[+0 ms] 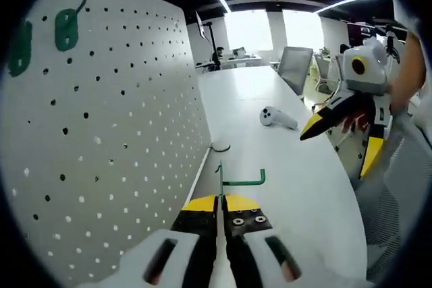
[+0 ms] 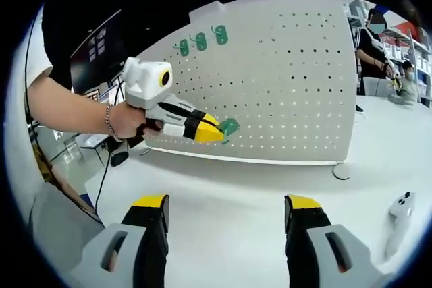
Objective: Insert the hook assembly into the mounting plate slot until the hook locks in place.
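Two grippers in play, both ours. In the left gripper view our left gripper (image 1: 219,215) has its yellow-tipped jaws clenched on a green hook (image 1: 233,181): a thin green stem rises straight from between the jaws and a short arm branches off to the right, ending in a small upturned tip. It sits just beside the lower edge of the white pegboard (image 1: 115,133), which stands upright along the left of the white table (image 1: 297,187); we can't tell if the hook touches the board. High on the board two more green hook plates (image 1: 65,30) are mounted side by side. On the table lie a white controller (image 1: 277,118), well apart from the hook, and a small ring-like loop (image 1: 221,147) at the board's foot. The right gripper (image 1: 337,116) hangs off the table's far right edge, a hand on it, jaws looking spread but we can't be sure from here. In the right gripper view our own right gripper (image 2: 226,224) has jaws released, wide apart, nothing between them, over bare tabletop (image 2: 223,187). Across it the left gripper (image 2: 210,131), held by a hand (image 2: 128,121) with a bracelet, pinches the green hook (image 2: 229,127) close to the pegboard (image 2: 290,79). Three mounted green plates (image 2: 200,41) sit top left of the board. White controller (image 2: 399,217) lies at right; people stand far right.
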